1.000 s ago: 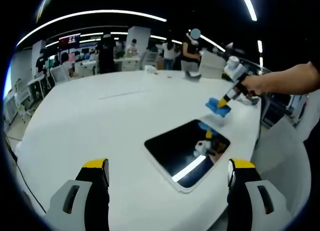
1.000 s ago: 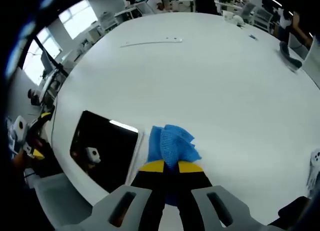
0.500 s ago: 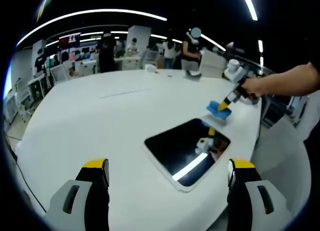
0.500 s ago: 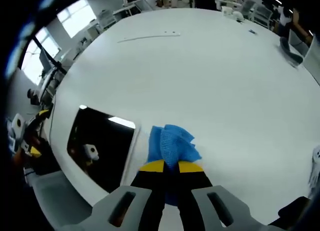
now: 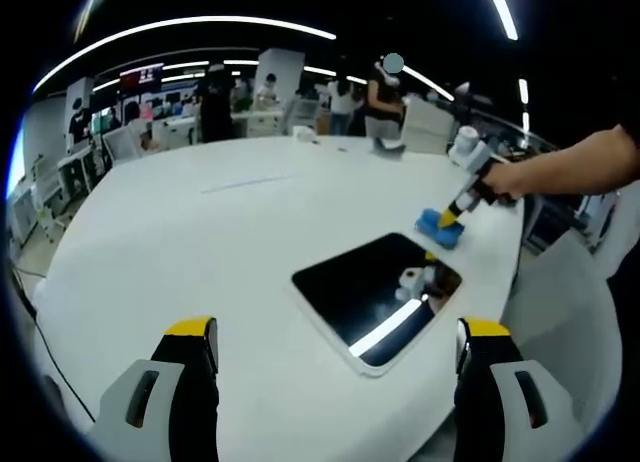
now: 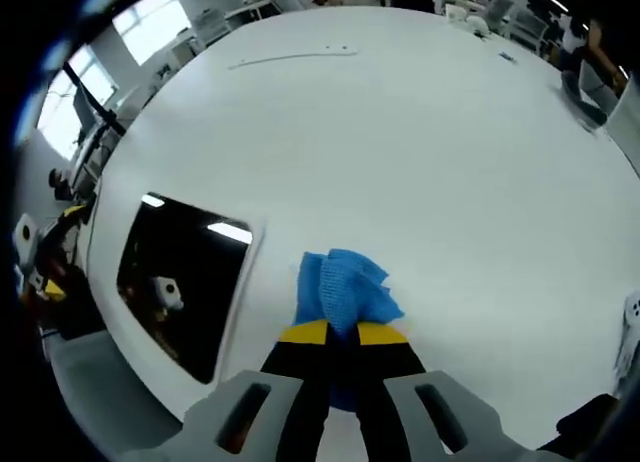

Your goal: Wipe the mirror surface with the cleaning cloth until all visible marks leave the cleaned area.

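a big open-plan office with long ceiling light strips lies behind a broad white table (image 5: 200,242), and the mirror (image 5: 378,297) lying flat on that table serves as the landmark here. in the right gripper view the right gripper (image 6: 342,334) rises from the bottom edge with its yellow-tipped jaws pressed together on a crumpled blue cleaning cloth (image 6: 345,290), which bunches out past the tips over the bare tabletop (image 6: 400,142); the cloth sits just beside the mirror's (image 6: 180,282) near edge, off the glass, with a strip of white table between them. in the left gripper view that same right gripper (image 5: 452,214) comes in from the right, held by a person's hand (image 5: 500,178) on a bare forearm, and the cloth (image 5: 441,228) appears to rest on the table just beyond the mirror's far corner. the left gripper (image 5: 335,337) stands on the near side of the mirror, its two yellow-capped jaws spread wide with nothing between them, hovering above the table edge. the mirror itself is a dark rounded rectangle with a pale frame, reflecting ceiling lights as bright bars and a small image of a gripper. beyond the mirror, far across the table, a thin pale strip (image 6: 290,55) lies on the surface, and small objects sit near the far rim. past the table, people (image 5: 380,97) stand among desks and chairs, and a red-lit screen (image 5: 140,79) hangs at the back.
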Demonstrator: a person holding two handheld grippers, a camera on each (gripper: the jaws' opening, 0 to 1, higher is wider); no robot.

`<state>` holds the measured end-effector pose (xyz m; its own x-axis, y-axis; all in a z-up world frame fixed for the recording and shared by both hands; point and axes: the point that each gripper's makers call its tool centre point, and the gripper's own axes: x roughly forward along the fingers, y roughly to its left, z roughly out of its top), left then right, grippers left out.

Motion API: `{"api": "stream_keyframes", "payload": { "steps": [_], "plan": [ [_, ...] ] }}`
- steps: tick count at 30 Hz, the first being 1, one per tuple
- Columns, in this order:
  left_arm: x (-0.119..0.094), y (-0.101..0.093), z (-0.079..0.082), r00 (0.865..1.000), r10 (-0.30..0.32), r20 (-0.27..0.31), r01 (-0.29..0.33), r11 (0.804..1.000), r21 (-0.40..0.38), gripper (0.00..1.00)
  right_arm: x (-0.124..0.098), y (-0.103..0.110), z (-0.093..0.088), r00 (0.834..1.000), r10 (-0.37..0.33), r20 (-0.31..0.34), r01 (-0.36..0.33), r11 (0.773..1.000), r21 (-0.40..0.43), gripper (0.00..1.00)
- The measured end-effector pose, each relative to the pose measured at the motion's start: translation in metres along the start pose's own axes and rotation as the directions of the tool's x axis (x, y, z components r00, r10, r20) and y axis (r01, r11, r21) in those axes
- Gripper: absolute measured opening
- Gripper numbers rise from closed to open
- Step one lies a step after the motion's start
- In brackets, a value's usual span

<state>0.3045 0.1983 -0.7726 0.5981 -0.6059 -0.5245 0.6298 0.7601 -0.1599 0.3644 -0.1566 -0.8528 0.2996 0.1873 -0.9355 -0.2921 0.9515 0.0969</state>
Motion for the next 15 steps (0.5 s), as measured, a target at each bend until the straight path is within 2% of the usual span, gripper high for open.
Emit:
{"api": "stream_keyframes", "payload": {
  "steps": [5,9,12,15],
  "plan": [
    [-0.0025,0.0028,-0.0021,1.000,0.007,-0.002,-0.007,1.000,-0.005,1.00,0.0081,-0.0032,-0.0093,1.000,0.003,-0.018,-0.003,0.999,-0.033,0.04],
    [-0.0035,0.0031,-0.0040,1.000,0.008,-0.005,-0.008,1.000,-0.007,1.00,0.0074,-0.0034,-0.0073,1.000,0.010,-0.004,-0.010,0.999,-0.035,0.04],
    [-0.0037,0.0027,-0.0046,1.000,0.008,-0.007,-0.008,1.000,-0.007,1.00,0.0073,-0.0072,-0.0060,1.000,-0.024,0.000,0.024,0.997,-0.067,0.04],
    [-0.0037,0.0030,-0.0034,1.000,0.009,-0.003,-0.009,1.000,-0.008,1.00,0.0069,-0.0058,-0.0066,1.000,-0.028,0.007,0.028,0.998,-0.063,0.04]
  ]
}}
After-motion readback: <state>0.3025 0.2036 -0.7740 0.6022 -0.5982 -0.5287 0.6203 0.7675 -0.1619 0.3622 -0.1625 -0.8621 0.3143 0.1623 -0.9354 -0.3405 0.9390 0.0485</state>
